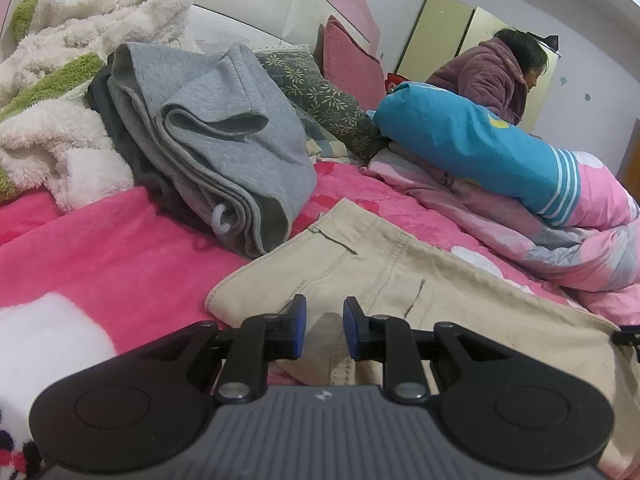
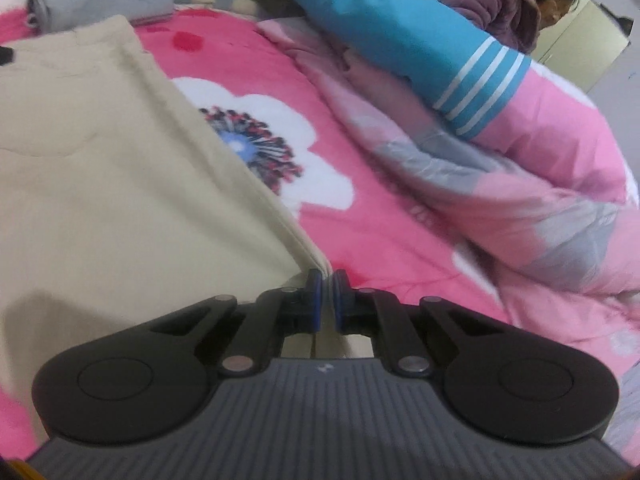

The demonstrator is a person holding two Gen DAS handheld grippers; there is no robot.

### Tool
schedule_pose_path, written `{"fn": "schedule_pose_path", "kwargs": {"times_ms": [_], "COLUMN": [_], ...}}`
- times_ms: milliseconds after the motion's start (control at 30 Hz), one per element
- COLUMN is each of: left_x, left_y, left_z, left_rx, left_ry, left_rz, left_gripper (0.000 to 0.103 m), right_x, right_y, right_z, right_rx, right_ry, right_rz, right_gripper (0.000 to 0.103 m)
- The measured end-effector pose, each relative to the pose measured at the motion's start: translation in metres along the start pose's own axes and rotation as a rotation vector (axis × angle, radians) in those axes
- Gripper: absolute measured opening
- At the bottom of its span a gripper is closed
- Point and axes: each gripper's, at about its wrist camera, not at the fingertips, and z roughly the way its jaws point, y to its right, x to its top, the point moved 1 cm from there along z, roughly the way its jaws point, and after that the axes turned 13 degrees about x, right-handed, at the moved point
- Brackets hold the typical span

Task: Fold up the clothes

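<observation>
I have the beige trousers (image 1: 400, 280) spread flat on the pink blanket (image 1: 112, 256), directly ahead of and beneath both tools. My left gripper (image 1: 325, 322) sits low over the waistband end, its blue pads a little apart with a fold of beige cloth lying between them; I cannot tell whether they actually press on it. My right gripper (image 2: 327, 294) has its pads (image 2: 315, 300) pressed nearly together on the pointed corner edge of the trousers, which rise to its left as a broad beige sheet. Beyond my left gripper and to its left lies a folded grey garment (image 1: 216, 140) against a fluffy white-and-green blanket (image 1: 80, 60). Ahead and right of both grippers, a rolled pink quilt (image 2: 500, 184) carries a blue striped pillow (image 2: 400, 36), with a person (image 1: 496, 76) in a purple jacket behind it.
</observation>
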Motion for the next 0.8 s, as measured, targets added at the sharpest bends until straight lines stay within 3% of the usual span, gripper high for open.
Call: {"fn": "schedule_pose_path", "kwargs": {"times_ms": [200,333,400,467,533,600,700,800], "left_x": [0.000,0.000,0.000,0.000,0.000,0.000,0.000,-0.001], "left_y": [0.000,0.002,0.003,0.002,0.002,0.002,0.004,0.005], "left_z": [0.002,0.002,0.002,0.002,0.002,0.001,-0.001,-0.001], "left_rx": [-0.002,0.001,0.003,0.001,-0.002,-0.003,-0.007,-0.007], "left_ry": [-0.002,0.000,0.001,-0.001,-0.003,-0.006,-0.004,-0.002], "left_rz": [0.006,0.020,0.025,0.025,0.024,0.027,0.036,0.043], "left_gripper": [0.020,0.020,0.020,0.020,0.020,0.022,0.026,0.027], "right_x": [-0.002,-0.018,-0.021,-0.021,-0.015,-0.008,0.008,0.034], "right_y": [0.013,0.007,0.001,-0.003,0.004,0.007,-0.005,-0.022], "right_z": [0.035,0.069,0.071,0.066,0.049,0.025,0.000,0.008], "right_rx": [-0.022,0.019,-0.002,-0.027,-0.033,-0.042,-0.002,0.137], "right_ry": [-0.036,-0.087,-0.084,-0.079,-0.061,-0.005,0.086,0.142], "right_rz": [-0.004,0.031,-0.011,-0.041,-0.007,0.005,-0.015,-0.021], "right_gripper": [0.004,0.006,0.007,0.013,0.036,0.051,0.052,0.051]}}
